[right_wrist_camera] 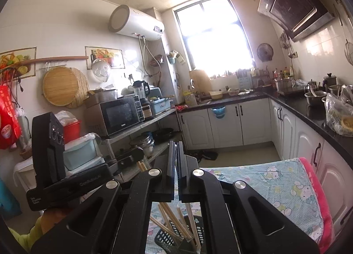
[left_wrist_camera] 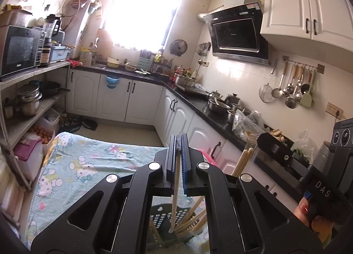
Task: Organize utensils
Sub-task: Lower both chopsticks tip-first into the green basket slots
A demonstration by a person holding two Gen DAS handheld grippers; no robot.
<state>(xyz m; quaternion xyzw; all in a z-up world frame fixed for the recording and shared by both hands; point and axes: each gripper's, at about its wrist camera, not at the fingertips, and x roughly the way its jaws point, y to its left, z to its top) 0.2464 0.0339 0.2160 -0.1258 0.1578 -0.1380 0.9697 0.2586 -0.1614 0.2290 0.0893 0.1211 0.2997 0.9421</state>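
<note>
- Surface: a table draped in pale blue cartoon-print cloth, which carries the landmark, a dark perforated plastic utensil basket.
- Dark perforated basket: sits directly beneath both claws and already holds several pale wooden chopsticks leaning at mixed angles.
- Left claw: raised above the basket, pressed together and pinching one pale wooden chopstick, which hangs steeply with its lower tip over the basket.
- Right claw: above the basket, just beside the left one, and pressed together; a thin pale stick seems to run down from its jaws, though the grip is unclear.
- Probable step: lowering sticks in. Keep each near vertical, centre the tip over the opening, and release low to avoid a bounce.
</note>
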